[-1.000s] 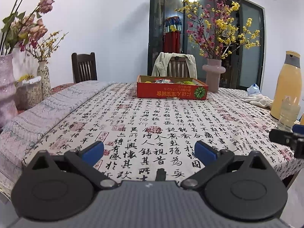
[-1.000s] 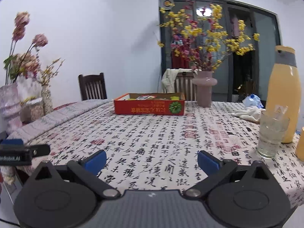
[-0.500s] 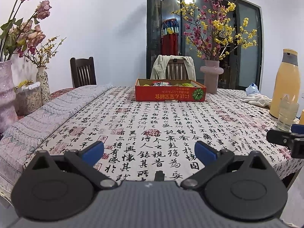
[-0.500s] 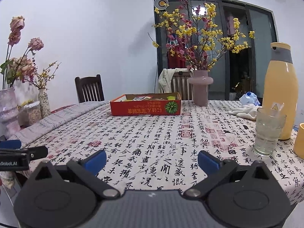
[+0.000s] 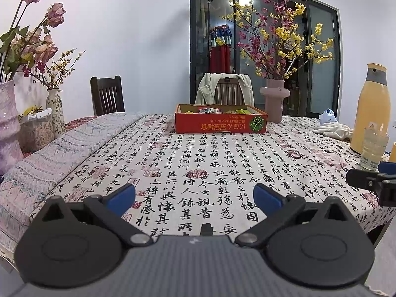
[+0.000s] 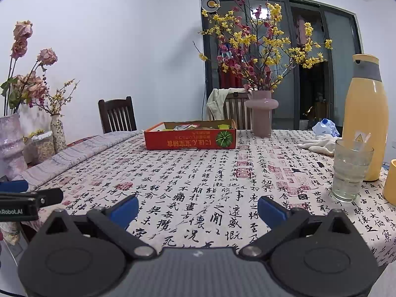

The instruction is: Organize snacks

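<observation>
A shallow red cardboard box point(image 5: 221, 122) point(image 6: 190, 139) with several snack packets inside sits at the far middle of the table. My left gripper point(image 5: 194, 197) hovers over the near table edge, open, with nothing between its blue pads. My right gripper point(image 6: 197, 209) is likewise open and empty at the near edge, well short of the box. Each gripper shows at the side of the other's view: the right one point(image 5: 371, 180) at the right edge, the left one point(image 6: 27, 201) at the left edge.
The table wears a calligraphy-print cloth point(image 5: 198, 163). A pink vase of flowers point(image 6: 261, 112) stands behind the box. A yellow bottle point(image 6: 365, 116), a glass point(image 6: 351, 170), a yellow cup point(image 6: 391, 182) and a white cloth point(image 6: 319, 143) occupy the right side. Tall vases point(image 5: 8, 121) stand left; chairs point(image 5: 107, 95) beyond.
Both views have tipped slightly upward and settled, so the box and table sit lower in frame. Both grippers stay open and hold nothing.
</observation>
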